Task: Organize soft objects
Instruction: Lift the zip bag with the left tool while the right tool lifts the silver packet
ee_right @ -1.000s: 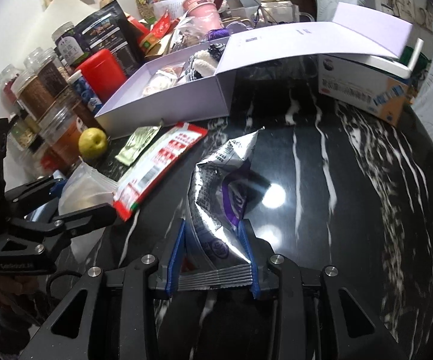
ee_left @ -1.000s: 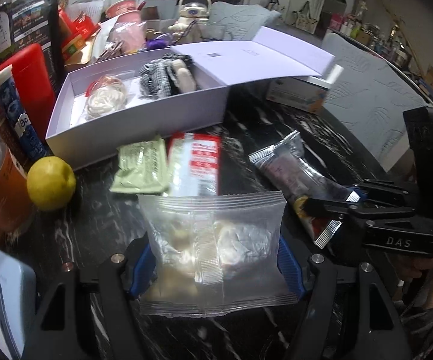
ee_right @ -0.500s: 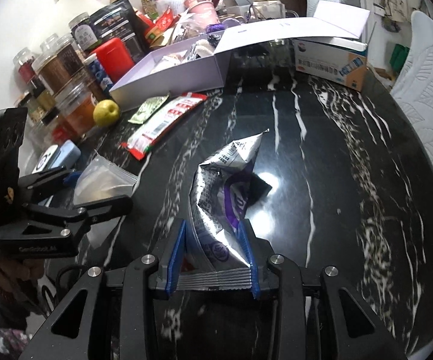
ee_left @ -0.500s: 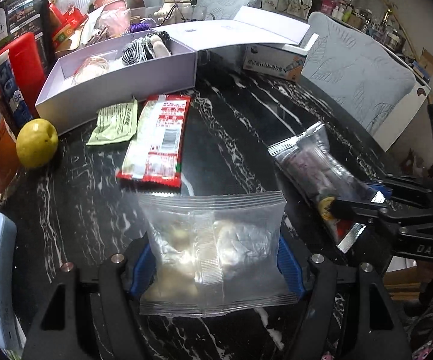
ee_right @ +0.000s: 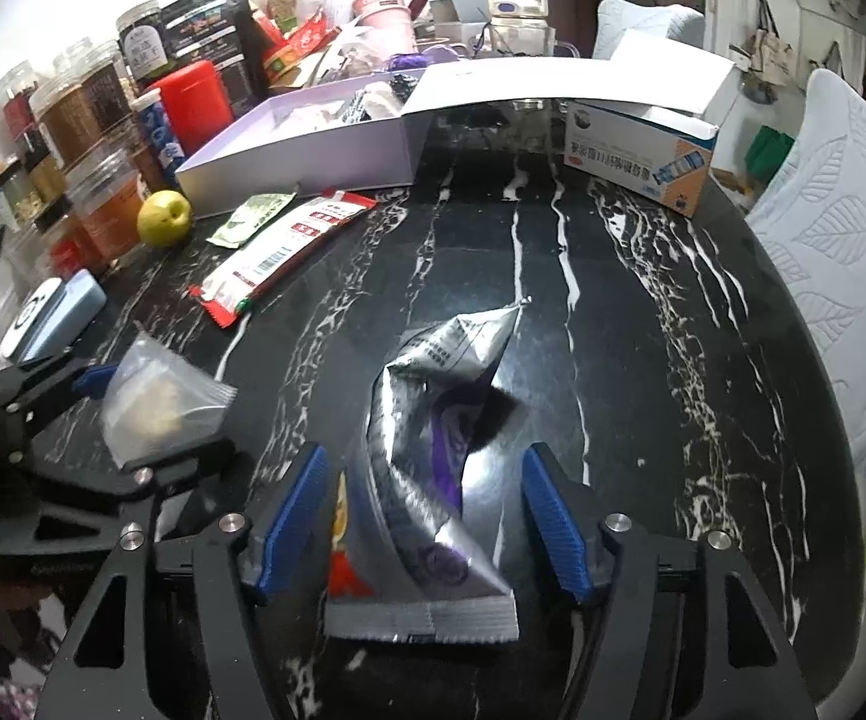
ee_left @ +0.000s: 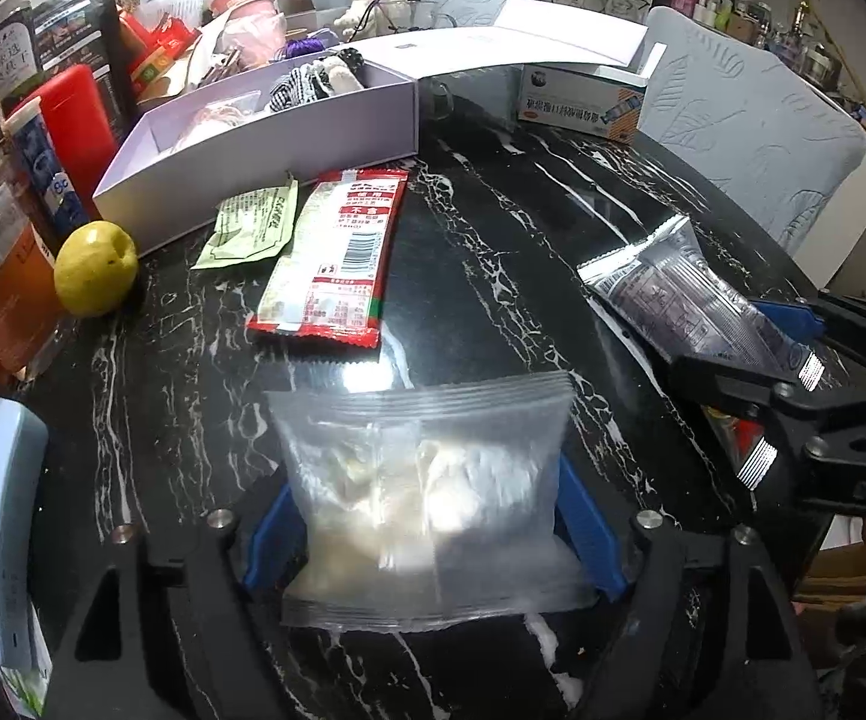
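Note:
A clear zip bag of pale soft pieces lies blurred on the black marble table between the blue pads of my left gripper. Its jaws are opening and no longer squeeze the bag. A crumpled silver and purple snack packet rests on the table between the pads of my right gripper. Those jaws are opening too, with a gap on each side of the packet. Each gripper shows in the other's view, left gripper and right gripper.
A lavender box with its lid open holds soft items at the back. In front of it lie a red packet, a green packet and a yellow-green fruit. Jars crowd the left edge; a medicine carton sits back right.
Both grippers have drawn back from the box toward the near side of the table. Both pairs of jaws have spread, letting the zip bag and the silver packet settle on the marble.

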`<control>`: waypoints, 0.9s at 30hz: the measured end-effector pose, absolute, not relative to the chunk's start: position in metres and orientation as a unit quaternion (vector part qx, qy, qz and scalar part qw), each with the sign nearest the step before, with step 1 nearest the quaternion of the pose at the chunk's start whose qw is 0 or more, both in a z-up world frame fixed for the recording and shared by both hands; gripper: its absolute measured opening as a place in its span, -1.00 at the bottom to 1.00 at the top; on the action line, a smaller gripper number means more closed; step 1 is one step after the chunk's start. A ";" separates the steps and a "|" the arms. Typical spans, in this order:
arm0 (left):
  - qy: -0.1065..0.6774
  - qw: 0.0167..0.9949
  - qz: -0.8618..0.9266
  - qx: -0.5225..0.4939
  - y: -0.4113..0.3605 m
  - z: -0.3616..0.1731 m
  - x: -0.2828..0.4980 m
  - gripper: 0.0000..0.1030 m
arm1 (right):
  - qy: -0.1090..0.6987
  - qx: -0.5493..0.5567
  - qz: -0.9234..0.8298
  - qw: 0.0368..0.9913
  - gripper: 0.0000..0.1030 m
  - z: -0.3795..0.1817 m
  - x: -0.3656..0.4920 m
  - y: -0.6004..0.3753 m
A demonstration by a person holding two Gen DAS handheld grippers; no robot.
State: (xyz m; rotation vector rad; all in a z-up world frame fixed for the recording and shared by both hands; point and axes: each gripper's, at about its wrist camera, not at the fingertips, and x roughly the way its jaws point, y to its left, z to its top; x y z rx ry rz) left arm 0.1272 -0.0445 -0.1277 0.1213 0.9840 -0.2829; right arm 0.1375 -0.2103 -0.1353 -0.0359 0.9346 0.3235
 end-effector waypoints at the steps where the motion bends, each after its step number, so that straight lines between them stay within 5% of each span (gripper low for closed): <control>1: 0.471 0.870 -0.133 0.057 -0.044 -0.128 0.127 0.56 | 0.450 -0.021 0.152 0.880 0.32 -0.136 0.139 -0.210; 14: 0.463 0.875 -0.130 0.056 -0.042 -0.129 0.124 0.61 | 0.442 -0.056 0.126 0.886 0.32 -0.145 0.142 -0.201; 22: 0.445 0.882 -0.143 0.058 -0.045 -0.128 0.119 0.36 | 0.428 -0.068 0.133 0.892 -0.17 -0.144 0.137 -0.198; 27: 0.451 0.878 -0.156 0.014 -0.038 -0.125 0.123 0.31 | 0.440 -0.030 0.156 0.884 -0.23 -0.141 0.137 -0.204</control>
